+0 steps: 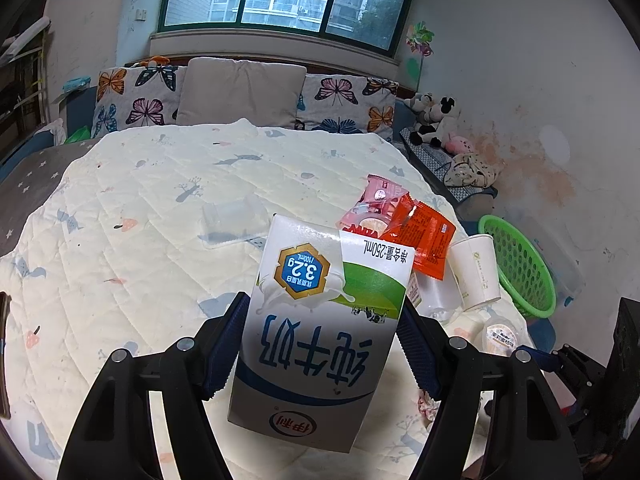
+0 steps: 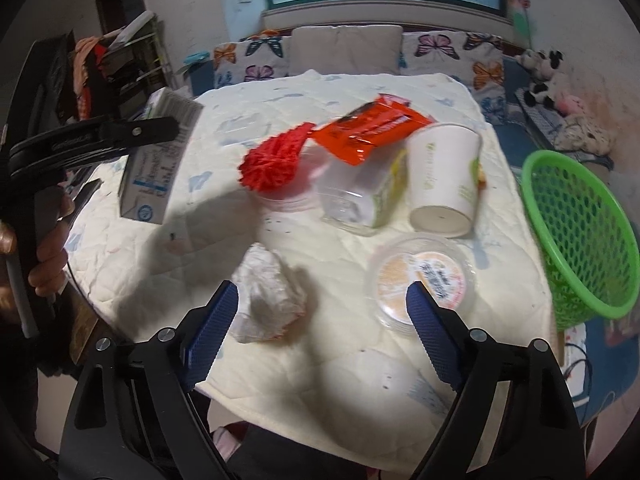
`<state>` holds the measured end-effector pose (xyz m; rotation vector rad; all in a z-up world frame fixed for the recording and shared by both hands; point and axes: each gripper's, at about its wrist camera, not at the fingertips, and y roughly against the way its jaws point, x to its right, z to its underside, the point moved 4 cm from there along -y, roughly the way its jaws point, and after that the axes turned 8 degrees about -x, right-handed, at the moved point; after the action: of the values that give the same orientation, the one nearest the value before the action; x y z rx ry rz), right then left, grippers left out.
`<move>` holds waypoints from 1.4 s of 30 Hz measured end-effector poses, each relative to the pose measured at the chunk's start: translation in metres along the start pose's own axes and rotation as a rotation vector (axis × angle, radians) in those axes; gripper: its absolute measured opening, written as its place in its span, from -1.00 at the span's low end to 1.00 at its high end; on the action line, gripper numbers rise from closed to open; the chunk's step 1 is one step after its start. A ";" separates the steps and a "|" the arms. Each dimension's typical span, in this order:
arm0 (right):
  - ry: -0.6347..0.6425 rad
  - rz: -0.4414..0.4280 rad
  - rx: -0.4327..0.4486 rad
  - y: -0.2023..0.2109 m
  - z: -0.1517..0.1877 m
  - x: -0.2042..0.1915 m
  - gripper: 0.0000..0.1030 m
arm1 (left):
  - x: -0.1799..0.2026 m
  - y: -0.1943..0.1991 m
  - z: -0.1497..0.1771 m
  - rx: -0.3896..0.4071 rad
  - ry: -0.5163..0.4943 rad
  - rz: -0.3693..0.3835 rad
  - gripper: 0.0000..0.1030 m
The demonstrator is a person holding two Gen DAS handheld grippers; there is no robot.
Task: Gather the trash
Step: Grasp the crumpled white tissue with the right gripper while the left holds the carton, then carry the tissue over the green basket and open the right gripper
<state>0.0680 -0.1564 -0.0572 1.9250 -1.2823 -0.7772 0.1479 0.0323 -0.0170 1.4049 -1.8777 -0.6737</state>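
My left gripper is shut on a white, blue and green milk carton, held upside down above the quilted table cover. The right wrist view shows the same carton at the left, clamped in that gripper. My right gripper stands open over the near side of the table. A crumpled white wrapper wad lies just inside its left finger, untouched by the pads. A sealed jelly cup lies by the right fingertip. Farther back lie a red foam net, an orange wrapper, a clear plastic cup and a tipped paper cup.
A green mesh basket stands off the table's right edge, also seen in the left wrist view as the basket. A clear plastic box lies mid-table. A person's hand grips the left tool. Butterfly cushions line the sofa behind.
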 end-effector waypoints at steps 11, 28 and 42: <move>0.054 -0.066 -0.056 -0.029 -0.006 -0.026 0.45 | -0.003 -0.001 0.000 -0.008 0.004 -0.007 0.34; 0.047 -0.095 -0.065 -0.031 -0.003 -0.027 -0.07 | 0.006 -0.001 -0.001 -0.017 -0.018 -0.002 0.34; -0.038 -0.082 0.025 0.031 -0.021 0.038 -0.07 | 0.050 -0.011 -0.008 -0.051 -0.057 0.051 0.34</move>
<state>0.0806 -0.1964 -0.0242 2.0020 -1.2482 -0.8463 0.1522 -0.0186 -0.0093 1.3136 -1.9207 -0.7383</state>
